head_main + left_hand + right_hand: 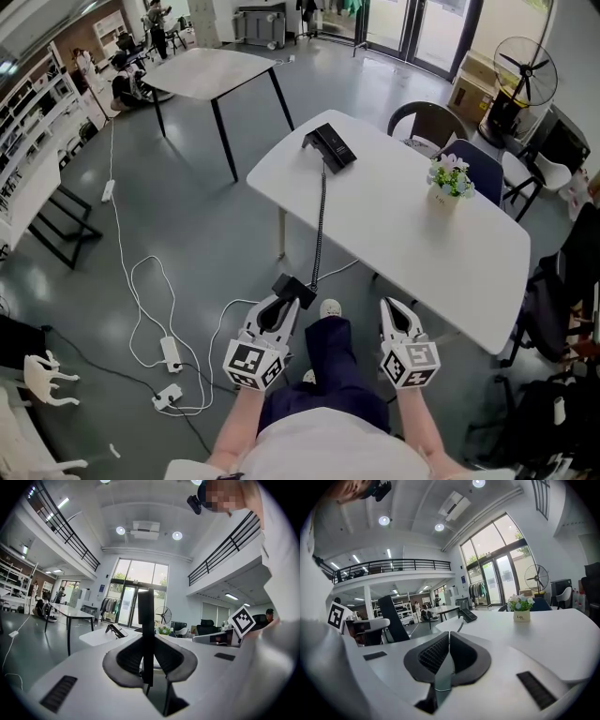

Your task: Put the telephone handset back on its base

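Note:
The black telephone handset [293, 289] stands upright between the jaws of my left gripper [284, 305], which is shut on it, out in front of the white table's near edge. In the left gripper view the handset [146, 630] rises as a dark slab from the pads of the left gripper [147, 654]. Its coiled cord [322, 220] runs up across the white table [394, 225] to the black base [330, 147] at the far corner. My right gripper [396, 309] is beside it, shut and empty; its pads meet in the right gripper view [449, 651], where the base [467, 615] shows ahead.
A small potted flower [448, 181] stands on the table's right side. Chairs [427, 122] sit behind the table, and a floor fan [523, 70] is at the back right. White power strips and cables [169, 354] lie on the floor to the left. A second table [220, 73] is farther back.

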`<state>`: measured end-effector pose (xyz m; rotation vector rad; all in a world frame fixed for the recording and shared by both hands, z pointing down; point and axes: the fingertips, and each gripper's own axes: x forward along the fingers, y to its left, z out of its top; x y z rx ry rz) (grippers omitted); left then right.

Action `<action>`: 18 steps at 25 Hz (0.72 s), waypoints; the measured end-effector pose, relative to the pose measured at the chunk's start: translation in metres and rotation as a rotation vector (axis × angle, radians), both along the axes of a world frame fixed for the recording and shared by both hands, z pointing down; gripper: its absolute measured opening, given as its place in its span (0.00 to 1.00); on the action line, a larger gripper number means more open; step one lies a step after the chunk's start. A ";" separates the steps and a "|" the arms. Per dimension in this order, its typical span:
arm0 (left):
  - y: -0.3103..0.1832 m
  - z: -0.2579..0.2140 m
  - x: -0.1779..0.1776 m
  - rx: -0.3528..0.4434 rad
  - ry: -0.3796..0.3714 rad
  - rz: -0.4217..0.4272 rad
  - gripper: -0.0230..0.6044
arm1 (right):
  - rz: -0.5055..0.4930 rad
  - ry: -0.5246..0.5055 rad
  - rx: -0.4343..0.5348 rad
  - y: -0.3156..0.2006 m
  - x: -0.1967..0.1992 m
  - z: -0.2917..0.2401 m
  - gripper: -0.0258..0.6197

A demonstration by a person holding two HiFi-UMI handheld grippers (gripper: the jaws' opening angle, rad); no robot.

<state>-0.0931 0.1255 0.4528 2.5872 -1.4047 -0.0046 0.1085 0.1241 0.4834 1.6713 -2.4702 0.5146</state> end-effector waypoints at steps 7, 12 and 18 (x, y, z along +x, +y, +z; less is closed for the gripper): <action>-0.023 0.003 -0.006 -0.001 0.009 -0.023 0.16 | -0.037 0.005 0.002 -0.026 -0.012 0.002 0.09; -0.046 0.006 -0.006 -0.006 0.010 -0.028 0.16 | -0.048 -0.001 -0.002 -0.048 -0.015 0.004 0.09; -0.082 0.008 -0.007 -0.012 0.007 -0.032 0.16 | -0.045 -0.010 -0.004 -0.088 -0.015 0.005 0.09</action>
